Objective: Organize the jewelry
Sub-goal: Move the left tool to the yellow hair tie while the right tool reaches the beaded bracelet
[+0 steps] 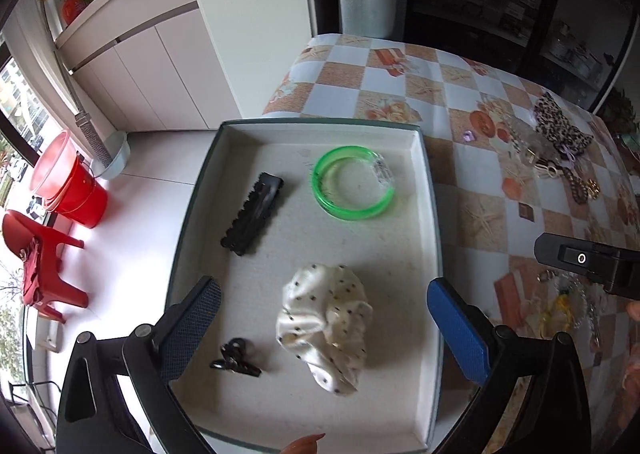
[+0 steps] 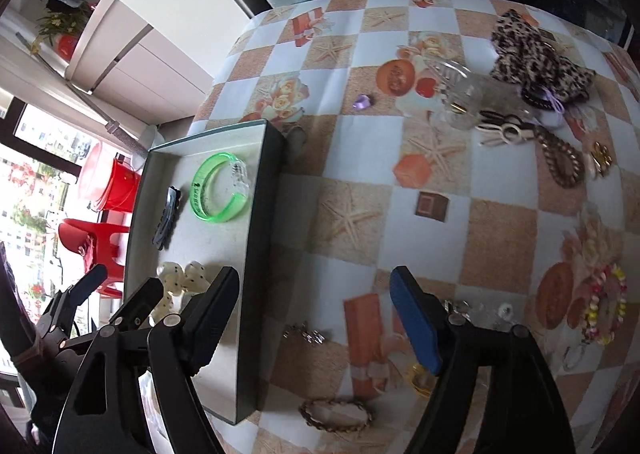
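White scrunchie [image 1: 326, 324] in tray [image 1: 424, 157] | between left jaws, wide open, untouched | right jaws open, empty

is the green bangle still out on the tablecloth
No, the green bangle lies inside the tray, beside the black hair clip.

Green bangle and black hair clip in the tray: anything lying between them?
Nothing. Left wrist view shows only bare tray floor between green bangle and black hair clip.
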The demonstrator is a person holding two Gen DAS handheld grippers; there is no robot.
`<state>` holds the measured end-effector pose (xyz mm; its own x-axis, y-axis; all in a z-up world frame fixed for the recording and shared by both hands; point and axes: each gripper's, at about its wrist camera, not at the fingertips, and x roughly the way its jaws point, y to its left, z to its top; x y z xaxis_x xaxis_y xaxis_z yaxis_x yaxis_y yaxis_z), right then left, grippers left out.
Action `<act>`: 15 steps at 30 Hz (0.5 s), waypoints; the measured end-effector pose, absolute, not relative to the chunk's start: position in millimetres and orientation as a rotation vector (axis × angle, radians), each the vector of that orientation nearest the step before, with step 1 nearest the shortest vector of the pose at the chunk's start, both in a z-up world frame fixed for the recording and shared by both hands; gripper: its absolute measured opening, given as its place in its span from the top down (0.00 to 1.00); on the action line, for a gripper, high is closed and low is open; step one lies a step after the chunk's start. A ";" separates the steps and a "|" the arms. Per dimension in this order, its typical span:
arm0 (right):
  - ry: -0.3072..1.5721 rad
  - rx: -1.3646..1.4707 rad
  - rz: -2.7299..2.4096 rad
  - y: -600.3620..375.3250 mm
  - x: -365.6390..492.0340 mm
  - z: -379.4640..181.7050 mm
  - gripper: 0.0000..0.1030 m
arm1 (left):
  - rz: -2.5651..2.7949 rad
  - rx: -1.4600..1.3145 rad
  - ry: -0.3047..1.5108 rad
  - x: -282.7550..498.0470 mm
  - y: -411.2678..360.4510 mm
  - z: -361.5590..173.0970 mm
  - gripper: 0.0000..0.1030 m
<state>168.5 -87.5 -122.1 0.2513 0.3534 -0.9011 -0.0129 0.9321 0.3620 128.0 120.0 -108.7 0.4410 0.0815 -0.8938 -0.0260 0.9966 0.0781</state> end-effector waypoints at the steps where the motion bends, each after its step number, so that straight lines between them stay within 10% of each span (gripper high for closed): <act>1: 1.300 0.312 0.245 -94.7 163.0 -122.7 0.19 | 0.056 0.063 1.118 123.6 111.7 -108.2 0.00; 15: 1.246 0.387 0.082 -201.6 85.3 -121.7 0.12 | -0.107 0.155 1.127 90.8 13.0 -106.2 0.00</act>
